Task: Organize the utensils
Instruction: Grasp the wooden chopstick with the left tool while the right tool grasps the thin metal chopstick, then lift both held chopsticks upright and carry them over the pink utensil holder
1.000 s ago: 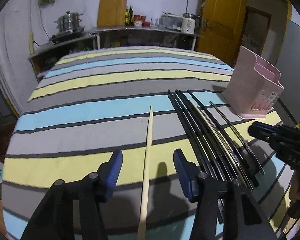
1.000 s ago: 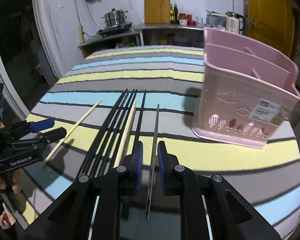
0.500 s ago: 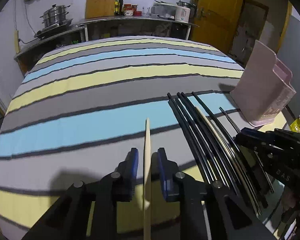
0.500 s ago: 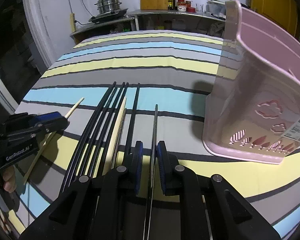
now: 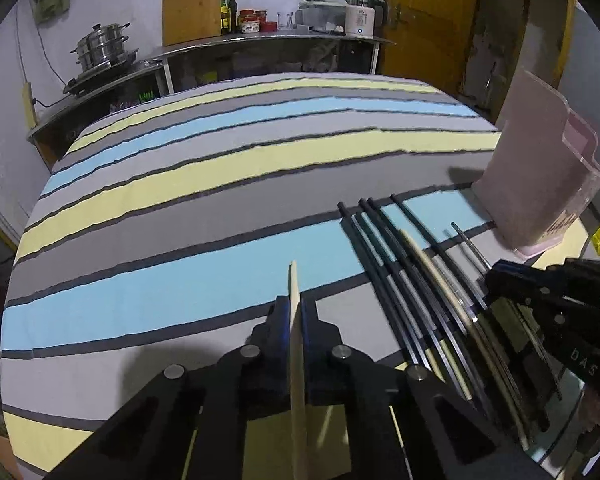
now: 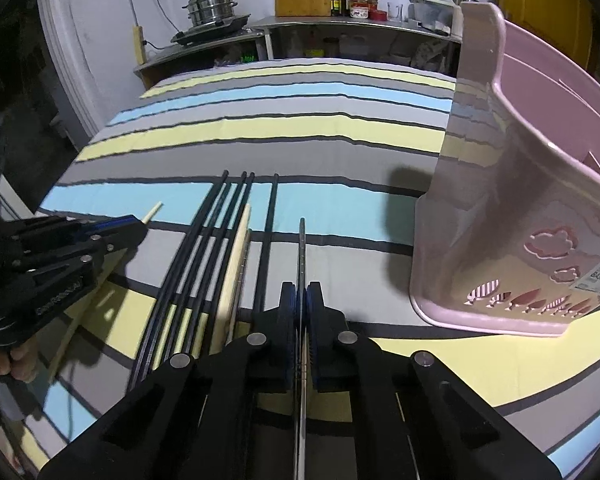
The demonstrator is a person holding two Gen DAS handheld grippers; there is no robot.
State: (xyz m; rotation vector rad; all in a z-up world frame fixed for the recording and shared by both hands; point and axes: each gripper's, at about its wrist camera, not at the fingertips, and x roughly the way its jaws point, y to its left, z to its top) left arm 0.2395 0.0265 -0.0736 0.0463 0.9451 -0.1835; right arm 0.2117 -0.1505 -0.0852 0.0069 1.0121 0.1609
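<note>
My left gripper (image 5: 294, 308) is shut on a pale wooden chopstick (image 5: 293, 280) whose tip sticks out ahead of the fingers. My right gripper (image 6: 301, 294) is shut on a thin metal chopstick (image 6: 301, 240) that points forward over the cloth. Several black chopsticks (image 6: 215, 232) and a pale one (image 6: 237, 248) lie side by side on the striped tablecloth (image 6: 300, 136), between the two grippers. The pink utensil basket (image 6: 520, 208) stands close on the right of my right gripper; it also shows in the left wrist view (image 5: 536, 184).
The left gripper appears in the right wrist view (image 6: 127, 232), and the right gripper in the left wrist view (image 5: 496, 276). A kitchen counter (image 5: 259, 40) with pots, bottles and a cutting board runs behind the table. A yellow door (image 5: 420, 20) is at the back right.
My left gripper closed on the wooden chopstick and lifted it off the cloth. My right gripper tightened on the metal chopstick and moved closer to the pink basket.
</note>
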